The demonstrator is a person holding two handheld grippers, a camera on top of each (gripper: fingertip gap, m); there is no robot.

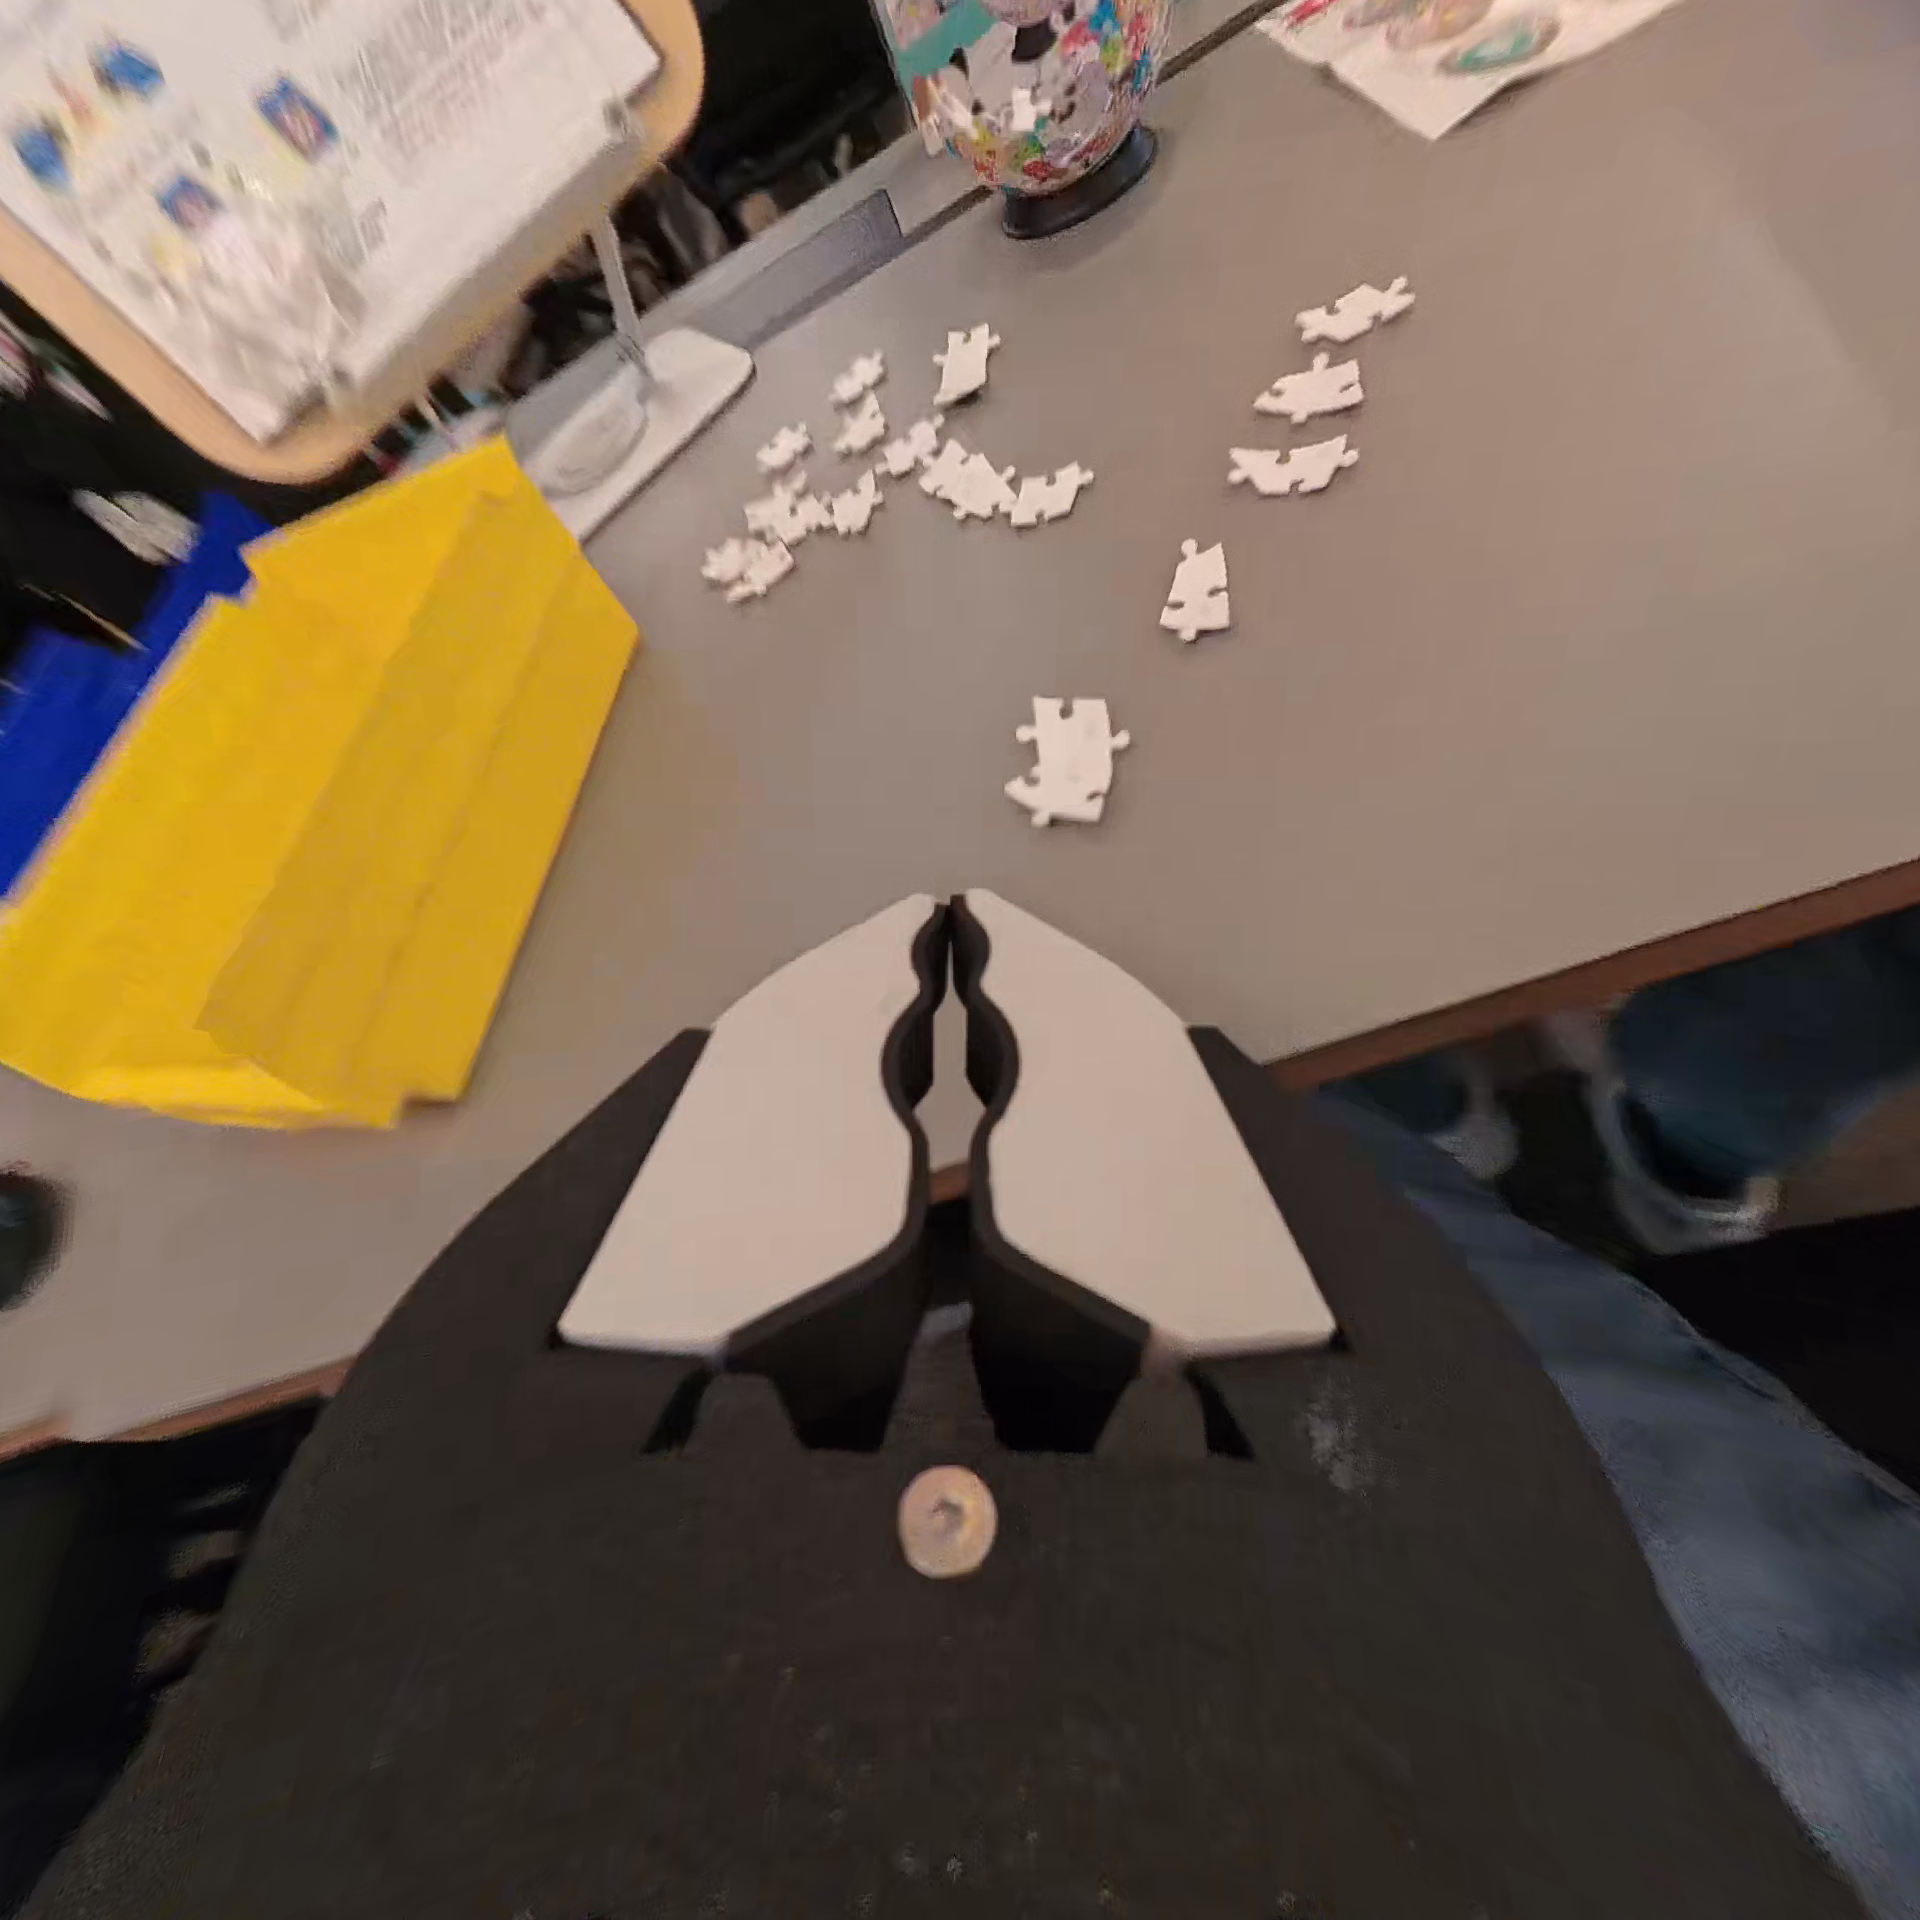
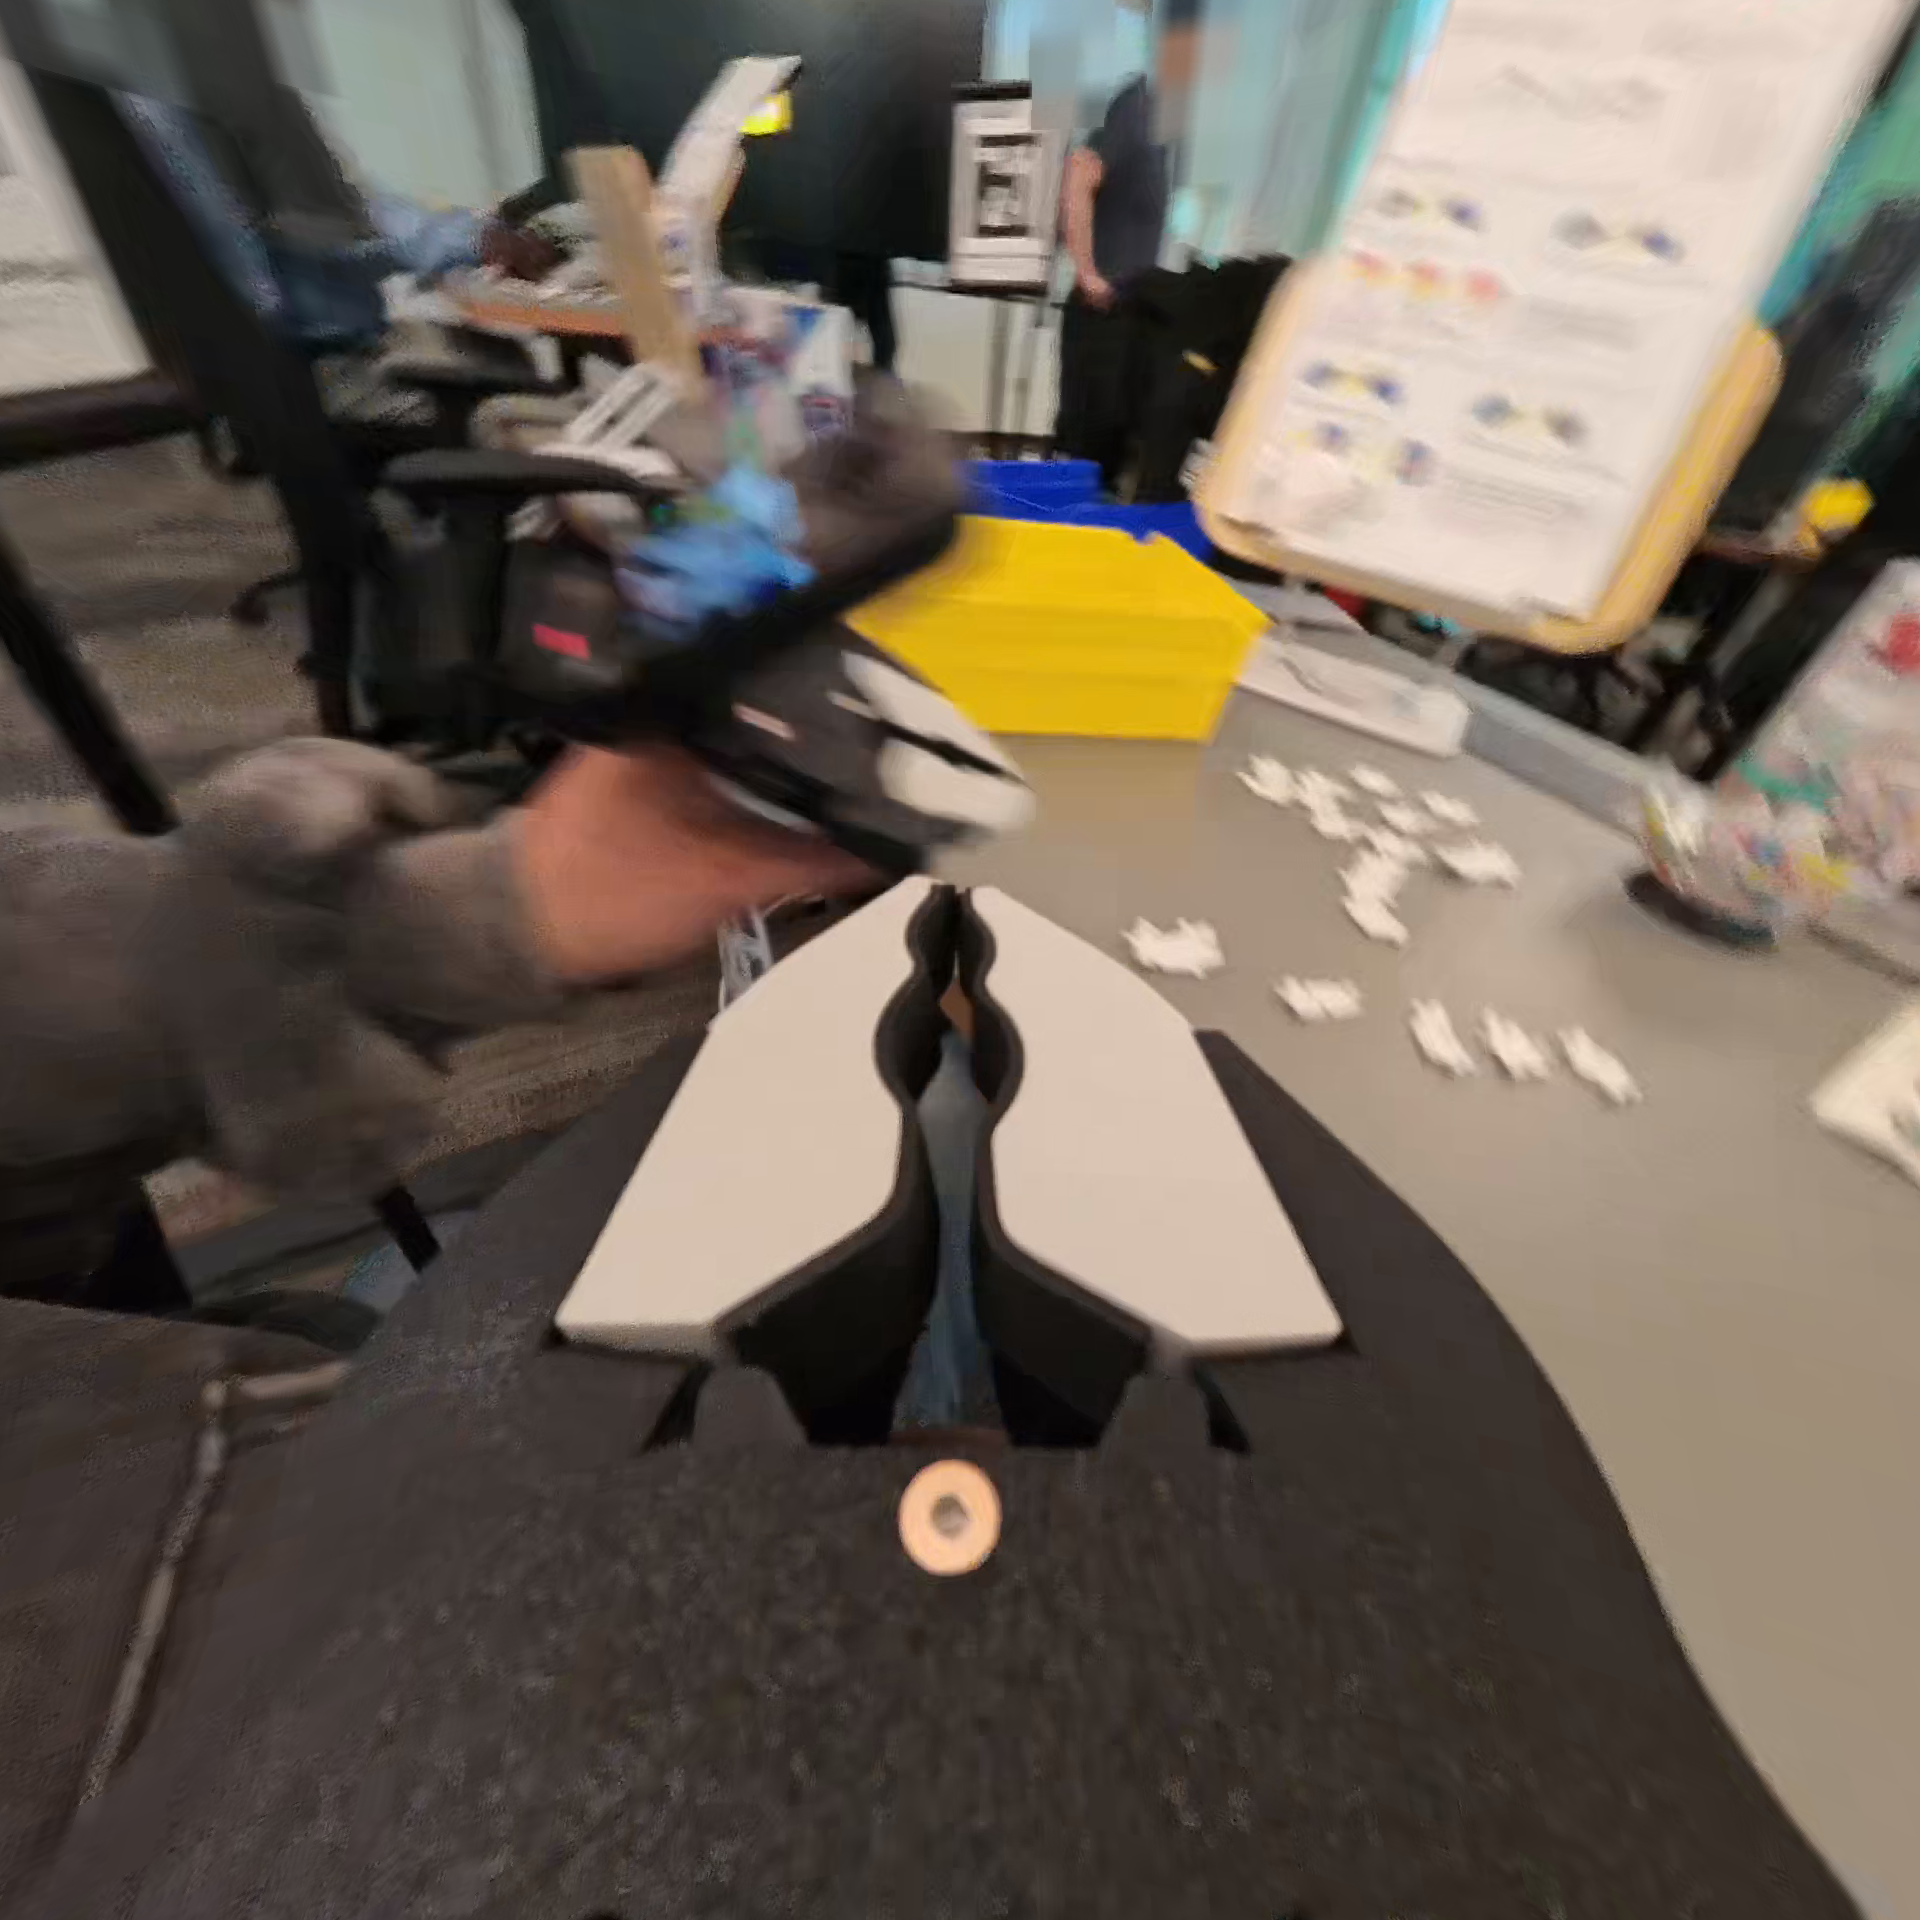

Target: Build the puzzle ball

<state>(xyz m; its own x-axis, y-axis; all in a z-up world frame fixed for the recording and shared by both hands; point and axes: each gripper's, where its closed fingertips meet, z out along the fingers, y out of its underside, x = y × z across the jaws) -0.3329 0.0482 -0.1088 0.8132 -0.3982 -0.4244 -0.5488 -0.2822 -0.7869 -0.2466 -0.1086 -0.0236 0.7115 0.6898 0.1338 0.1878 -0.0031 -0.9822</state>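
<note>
Both tongs are closed and hold nothing — the left tongs (image 1: 951, 902) over the near edge of the grey desk (image 1: 1455, 831), the right tongs (image 2: 954, 896) beside them. White puzzle pieces (image 1: 1068, 758) lie scattered ahead; the part-built puzzle ball (image 1: 1029, 94) stands on its black stand (image 1: 1081, 192) at the far edge, near yellow bins (image 1: 343, 790).

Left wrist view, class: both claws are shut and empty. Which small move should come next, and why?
Probably open the left claw and ease it forward to the nearest white puzzle piece. That piece lies alone on the grey table, just ahead of the shut fingertips, clear of the crowded cluster. The half-built puzzle ball stands farther back.
</note>
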